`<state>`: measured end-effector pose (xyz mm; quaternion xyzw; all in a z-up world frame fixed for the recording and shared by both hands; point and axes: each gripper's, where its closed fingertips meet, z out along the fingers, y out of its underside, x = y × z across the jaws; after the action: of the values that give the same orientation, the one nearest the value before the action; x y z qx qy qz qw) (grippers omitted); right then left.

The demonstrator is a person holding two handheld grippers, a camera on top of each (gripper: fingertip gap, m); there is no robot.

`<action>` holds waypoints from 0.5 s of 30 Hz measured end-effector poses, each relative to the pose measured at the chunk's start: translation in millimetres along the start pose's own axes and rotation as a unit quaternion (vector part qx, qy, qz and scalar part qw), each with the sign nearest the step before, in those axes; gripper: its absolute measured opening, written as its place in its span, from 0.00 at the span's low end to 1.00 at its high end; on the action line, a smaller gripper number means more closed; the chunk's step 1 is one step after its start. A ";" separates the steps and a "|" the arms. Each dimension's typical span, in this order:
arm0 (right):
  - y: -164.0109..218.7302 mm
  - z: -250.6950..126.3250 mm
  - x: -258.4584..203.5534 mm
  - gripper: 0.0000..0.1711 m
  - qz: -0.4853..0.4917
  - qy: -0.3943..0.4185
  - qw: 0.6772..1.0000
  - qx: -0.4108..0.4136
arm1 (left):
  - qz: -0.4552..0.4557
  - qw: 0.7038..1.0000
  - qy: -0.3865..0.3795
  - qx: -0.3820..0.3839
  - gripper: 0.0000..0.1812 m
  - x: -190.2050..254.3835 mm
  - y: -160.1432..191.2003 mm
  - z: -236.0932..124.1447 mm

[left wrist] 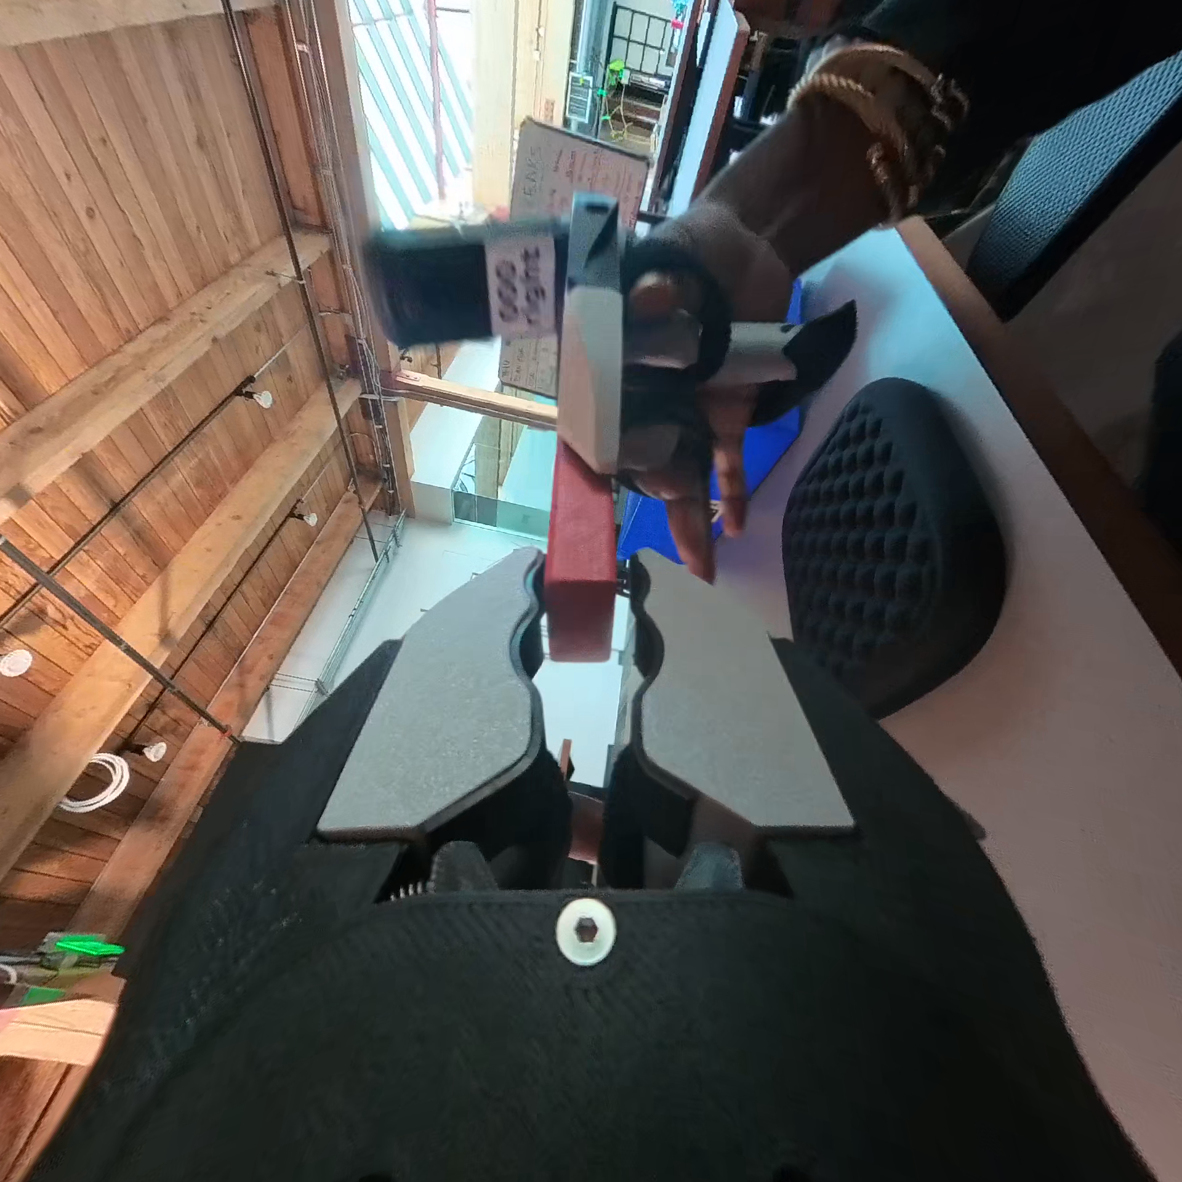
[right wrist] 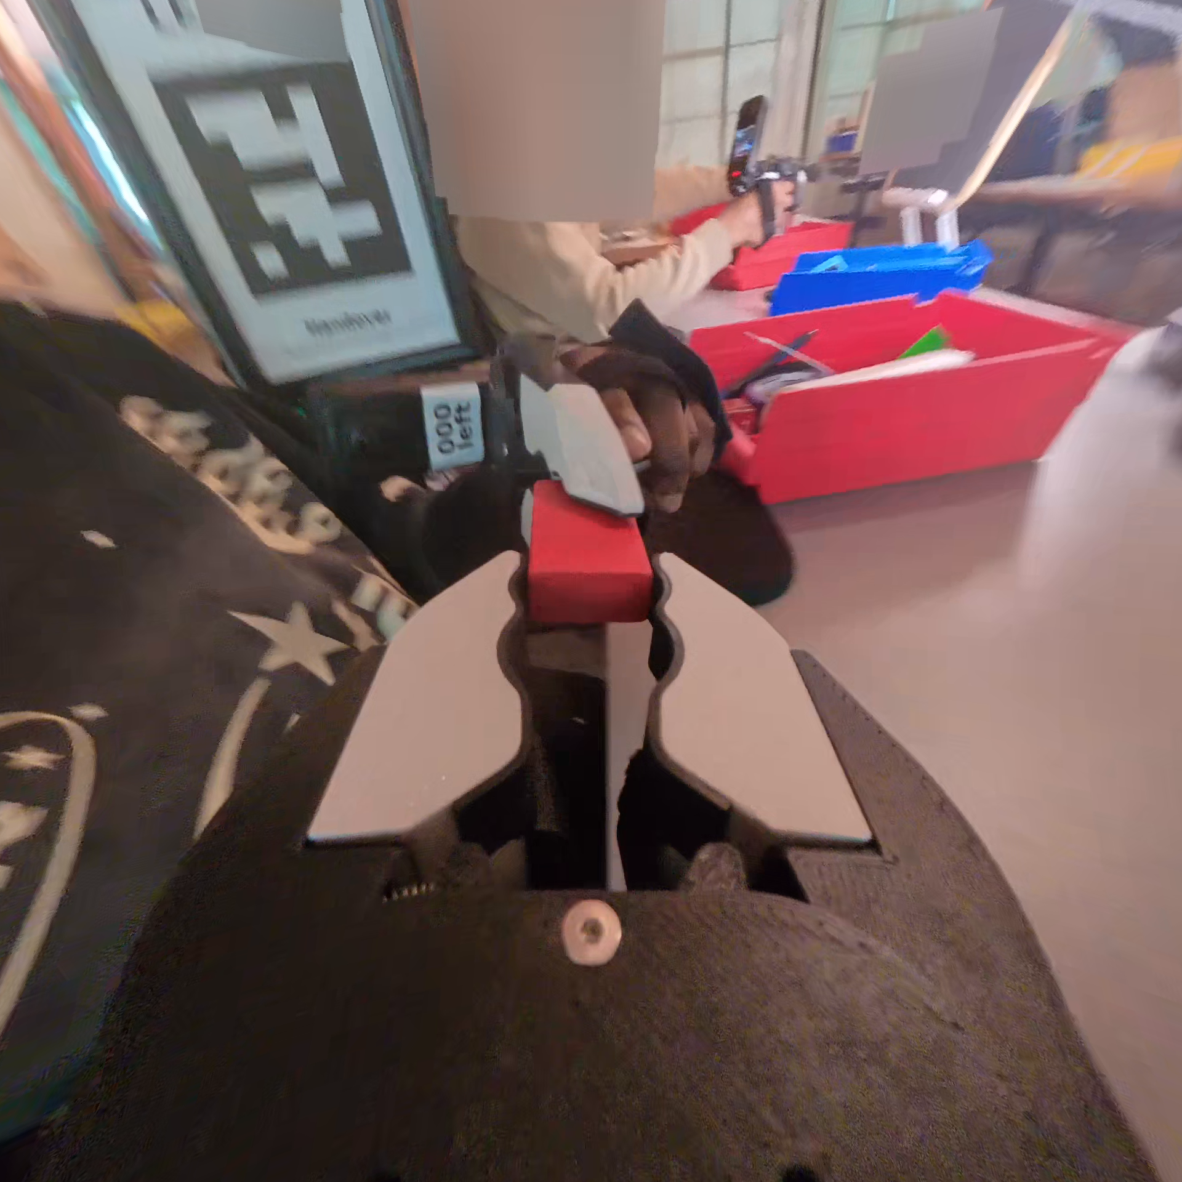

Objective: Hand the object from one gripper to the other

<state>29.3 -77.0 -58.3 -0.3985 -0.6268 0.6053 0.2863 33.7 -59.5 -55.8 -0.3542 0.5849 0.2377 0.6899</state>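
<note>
The right gripper [right wrist: 590, 591] is clamped on the near end of the red block [right wrist: 585, 569], both pads pressed to its sides, while the left gripper [left wrist: 581, 601] brackets the block's other end [left wrist: 579, 575] with a slight gap at one pad, so the block bridges the two claws in mid-air, as a handover needs. Whether the left claw truly grips cannot be told. Beyond the block, hands and gripper bodies hide its middle, and the red bin [right wrist: 895, 435] behind is blurred.
</note>
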 end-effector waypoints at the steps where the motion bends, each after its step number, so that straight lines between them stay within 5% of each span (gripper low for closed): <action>1: -0.6 -0.4 0.2 0.21 0.045 -0.025 0.999 0.012 | 0.001 1.000 -0.003 0.000 0.12 -1.7 -2.3 -0.1; 4: -0.8 -1.0 0.8 0.20 0.146 -0.082 0.985 0.029 | -0.007 1.000 0.002 0.003 0.12 -2.4 -7.8 -0.6; 9: 3.1 0.2 2.6 0.21 0.162 -0.099 0.981 0.032 | -0.059 0.998 0.036 -0.013 0.10 2.3 -5.6 -1.0; 12: 1.7 -1.1 7.7 0.23 0.084 -0.068 0.993 0.045 | -0.116 0.991 0.056 -0.032 0.09 2.2 -2.4 -0.1; 15: -7.9 -9.9 14.1 0.32 -0.108 0.005 0.991 0.083 | -0.159 0.984 0.071 -0.043 0.09 2.3 1.2 -1.5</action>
<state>29.1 -59.5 -51.2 -0.3064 -0.6123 0.6186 0.3855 32.4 -60.1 -58.4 -0.4879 0.5583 0.1244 0.6594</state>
